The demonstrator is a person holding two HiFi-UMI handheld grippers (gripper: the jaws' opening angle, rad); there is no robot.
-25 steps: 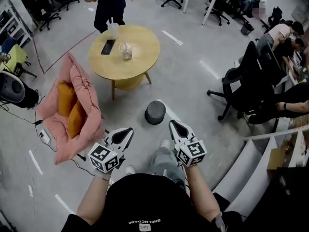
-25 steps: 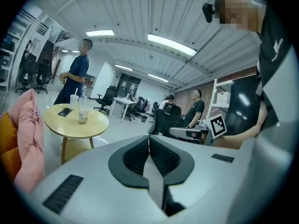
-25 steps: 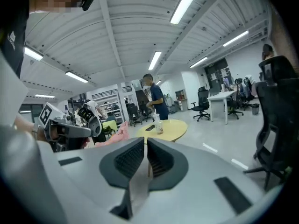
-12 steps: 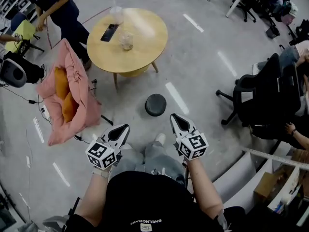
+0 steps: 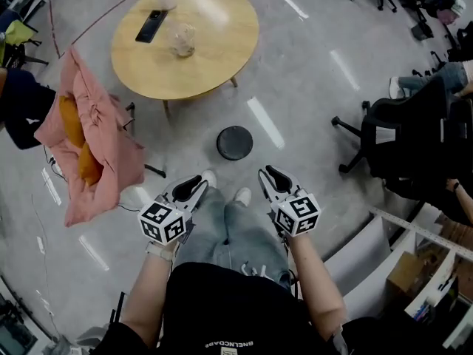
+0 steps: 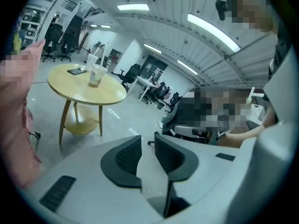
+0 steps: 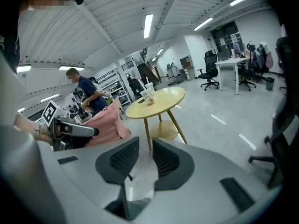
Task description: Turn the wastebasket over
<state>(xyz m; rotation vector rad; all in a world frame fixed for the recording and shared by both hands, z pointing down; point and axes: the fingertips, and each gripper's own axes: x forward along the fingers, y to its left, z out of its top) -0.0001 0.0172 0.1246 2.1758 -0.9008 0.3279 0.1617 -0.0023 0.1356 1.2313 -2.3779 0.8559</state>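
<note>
Seen from straight above, the dark grey round wastebasket [image 5: 234, 142] shows only one flat circular face, so whether that is its base or its mouth cannot be told. At nine o'clock a dark navy shape [image 5: 21, 109] is cut off by the picture's edge and sits partly behind the pink padded cushion [image 5: 111, 154], too little of it showing to name. At three o'clock the edge cuts the black office chair [image 5: 414, 135].

Head view: from high above, steeply down onto floor, centred near wastebasket [image 5: 234, 142]. Left and right gripper views: from low, close behind own jaws, facing forward across room. Shared by all three: round table [image 5: 211, 46], at 11 o'clock from head, at 10 o'clock in left gripper view [image 6: 86, 91], near centre in right gripper view [image 7: 159, 101].
</note>
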